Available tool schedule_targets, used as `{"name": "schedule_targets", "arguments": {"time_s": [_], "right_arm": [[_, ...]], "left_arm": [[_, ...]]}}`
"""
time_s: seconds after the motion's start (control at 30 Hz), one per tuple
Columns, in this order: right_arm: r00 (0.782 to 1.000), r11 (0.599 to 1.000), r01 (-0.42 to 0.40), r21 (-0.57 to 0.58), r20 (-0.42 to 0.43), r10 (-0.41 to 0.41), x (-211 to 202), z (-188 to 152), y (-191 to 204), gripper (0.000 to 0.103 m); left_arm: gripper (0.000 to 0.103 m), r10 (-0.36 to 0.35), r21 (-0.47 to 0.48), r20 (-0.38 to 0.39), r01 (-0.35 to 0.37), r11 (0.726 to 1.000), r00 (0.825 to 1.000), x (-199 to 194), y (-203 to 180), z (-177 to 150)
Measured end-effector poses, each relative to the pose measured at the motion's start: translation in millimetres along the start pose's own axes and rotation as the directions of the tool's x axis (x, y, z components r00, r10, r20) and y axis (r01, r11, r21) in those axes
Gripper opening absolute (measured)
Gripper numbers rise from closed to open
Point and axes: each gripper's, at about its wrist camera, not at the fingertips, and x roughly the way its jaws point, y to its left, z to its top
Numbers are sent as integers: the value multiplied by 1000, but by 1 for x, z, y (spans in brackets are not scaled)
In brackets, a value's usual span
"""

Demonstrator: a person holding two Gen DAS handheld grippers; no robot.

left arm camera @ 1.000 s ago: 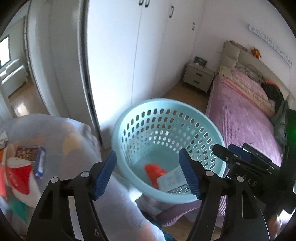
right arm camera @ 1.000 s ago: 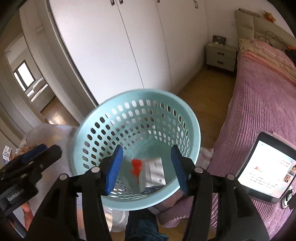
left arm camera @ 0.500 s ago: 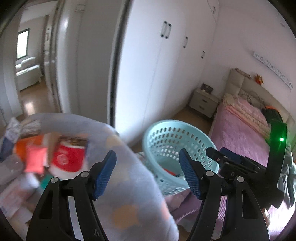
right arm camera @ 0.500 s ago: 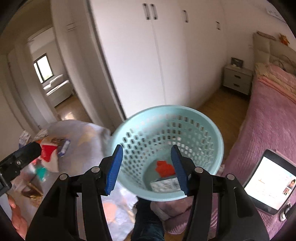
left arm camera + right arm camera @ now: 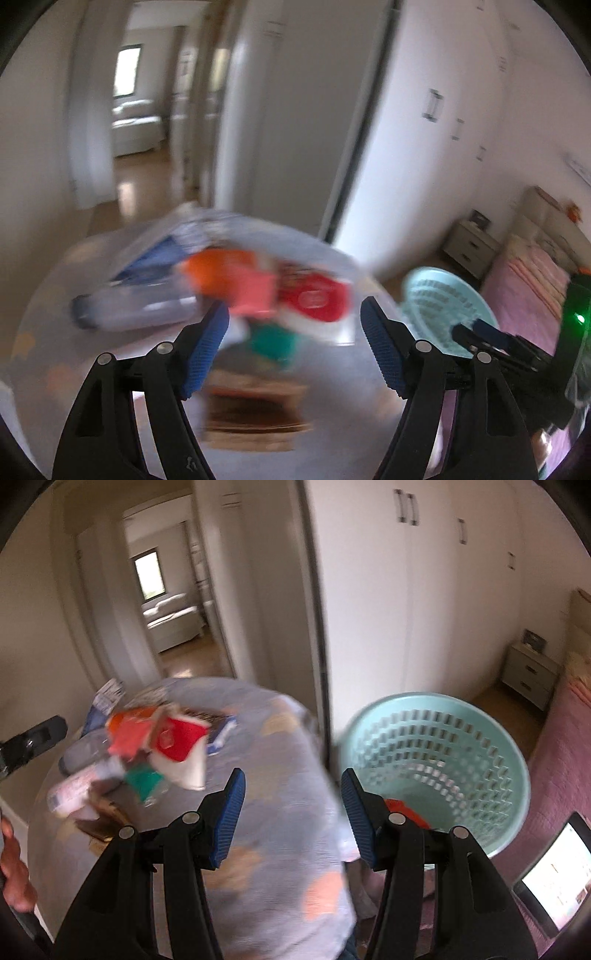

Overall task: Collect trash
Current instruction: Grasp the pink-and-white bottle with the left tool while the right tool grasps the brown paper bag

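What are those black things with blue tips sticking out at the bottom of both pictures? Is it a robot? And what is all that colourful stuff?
It is not a robot. A person holds one pair of tongs in each hand, and a small camera sits on each pair, looking forward along its two fingers. So one picture comes from the left tongs and the other from the right tongs. The pictures look round and bendy because of the wide lens, and smeared because of motion blur.

Both tongs are open and hold nothing.

The colourful stuff is a pile of trash lying on a round table with a pale patterned cloth: red, orange and green wrappers, too blurry to name. Beside the table stands a light blue basket full of holes, with something red already in it. On the right is a pink bed.
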Motion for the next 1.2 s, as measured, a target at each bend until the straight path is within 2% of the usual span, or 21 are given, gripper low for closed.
{"name": "schedule_targets", "arguments": {"time_s": [0.13,0.33,0.53,0.73,0.83,0.93,1.0,1.03,1.07,1.1,1.2], "right_arm": [[998,996,-64,-55,-11,63,7,-3,31,51],[981,975,-193,-115,-55,188,21,-8,79,51],[947,934,-310,-179,-141,287,44,-11,126,51],[916,903,-381,-197,-212,340,64,-14,150,51],[902,892,-405,-200,-246,355,72,-16,156,51],[889,881,-427,-203,-275,367,76,-20,159,50],[880,875,-440,-200,-292,375,79,-23,159,44],[874,872,-447,-201,-304,379,80,-25,160,33],[871,869,-451,-201,-310,380,80,-26,160,28],[867,866,-458,-202,-317,384,79,-28,160,27],[872,862,-454,-225,-312,378,73,-33,159,14]], "left_arm": [[72,64,-67,-23,-66,996,998,-3,50,-4],[72,130,-66,-86,-135,989,988,4,100,-14],[66,121,-22,-141,-125,992,983,17,118,-21],[66,108,5,-175,-109,994,979,28,121,-26],[66,87,20,-204,-85,996,975,28,117,-29],[66,34,20,-236,-30,999,971,23,113,-36],[66,1,26,-253,6,1000,967,18,107,-40],[66,-15,33,-259,24,999,966,15,103,-43],[66,-18,38,-263,29,999,965,13,101,-44],[66,-20,45,-268,34,998,963,12,98,-45],[66,-7,84,-284,32,996,959,12,90,-48]]}}
